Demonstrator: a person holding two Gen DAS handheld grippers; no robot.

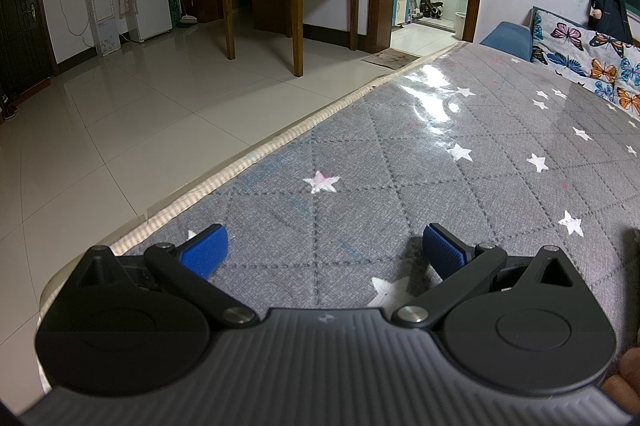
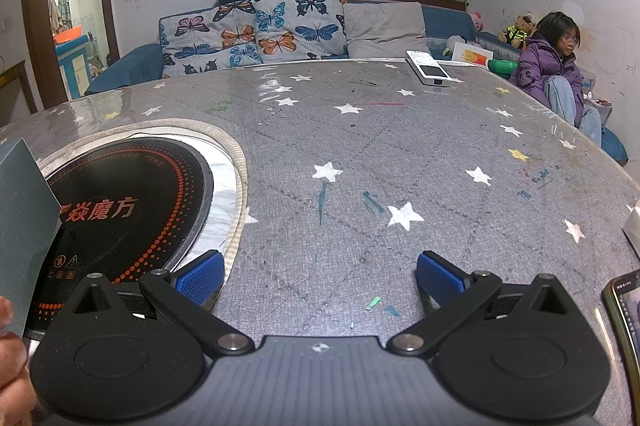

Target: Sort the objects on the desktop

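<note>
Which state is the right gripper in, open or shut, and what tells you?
Open. The right gripper has its blue pads spread wide apart, with only bare star-patterned tablecloth between them and nothing gripped.

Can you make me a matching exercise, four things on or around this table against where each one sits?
Things:
1. white remote
2. induction cooktop
3. phone
4. grey box

Places:
A. right edge of the right wrist view, beside the right tongs
B. far side of the table, near the sofa
C. left edge of the view, standing over the cooktop
D. sunk into a round cutout in the table

Pairs: 1-B, 2-D, 3-A, 4-C
</note>
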